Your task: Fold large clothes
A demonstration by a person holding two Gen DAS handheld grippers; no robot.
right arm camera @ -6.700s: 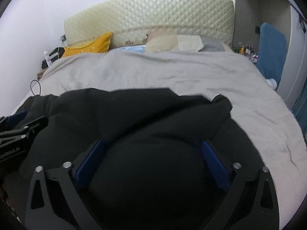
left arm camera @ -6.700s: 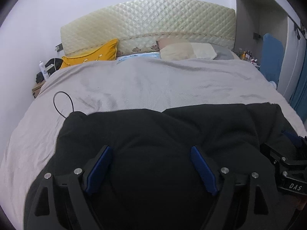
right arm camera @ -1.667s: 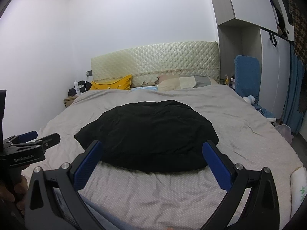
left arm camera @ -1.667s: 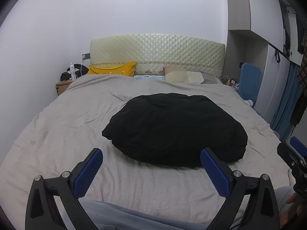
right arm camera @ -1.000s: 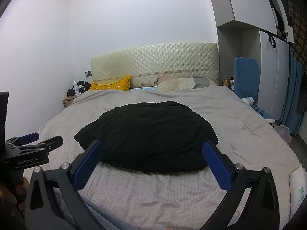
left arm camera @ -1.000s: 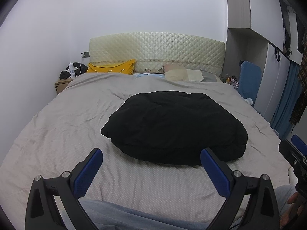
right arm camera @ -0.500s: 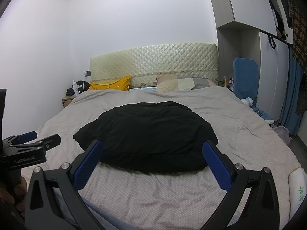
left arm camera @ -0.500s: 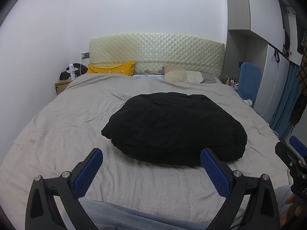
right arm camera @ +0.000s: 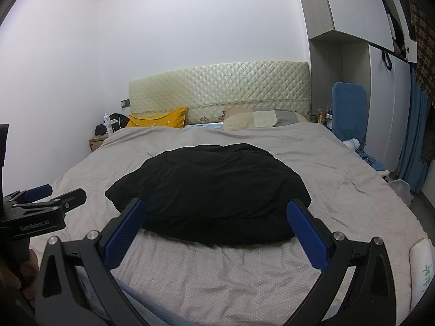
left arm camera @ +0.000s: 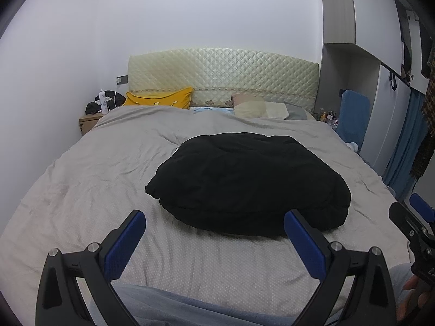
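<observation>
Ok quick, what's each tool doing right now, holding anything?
Left tool: open, holding nothing, short of the black garment.
Right tool: open, holding nothing, also clear of the garment.

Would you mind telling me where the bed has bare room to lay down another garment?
The grey duvet lies bare left of the folded black garment, and in a strip between it and the left gripper. The head end is crowded by the yellow pillow and beige pillow.
</observation>
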